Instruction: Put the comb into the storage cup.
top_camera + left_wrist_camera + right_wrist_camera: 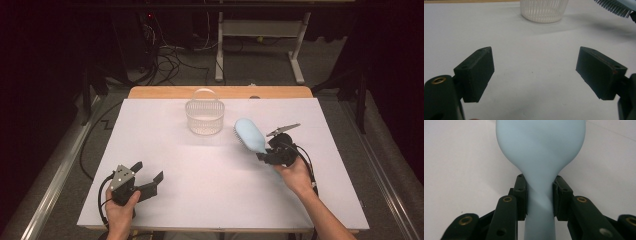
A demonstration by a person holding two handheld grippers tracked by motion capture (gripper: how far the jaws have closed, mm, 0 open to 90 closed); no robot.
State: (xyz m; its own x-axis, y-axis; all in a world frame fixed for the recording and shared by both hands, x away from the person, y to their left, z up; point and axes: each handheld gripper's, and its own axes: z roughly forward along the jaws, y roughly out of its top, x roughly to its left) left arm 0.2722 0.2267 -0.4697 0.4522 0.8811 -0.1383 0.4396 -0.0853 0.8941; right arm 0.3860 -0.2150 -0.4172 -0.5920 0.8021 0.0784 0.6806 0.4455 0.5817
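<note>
A light blue hairbrush [251, 135] is held above the white table, its head pointing toward the far left and its bristles facing down-left. My right gripper [265, 154] is shut on the brush's handle [539, 202], with both pads pressed against the narrow neck. The brush's bristles [614, 7] show at the top right of the left gripper view. My left gripper [149, 171] rests near the table's front left corner, open, with nothing between its fingers [477, 72]. A clear plastic basket [204, 114] with a raised handle stands at the middle back of the table.
The white table sheet [210, 175] lies over a wooden board whose far edge [220, 92] shows behind the basket. Beyond the table, cables [170, 60] trail across the floor next to a white desk frame [260, 30]. The basket [544, 10] stands ahead of my left gripper.
</note>
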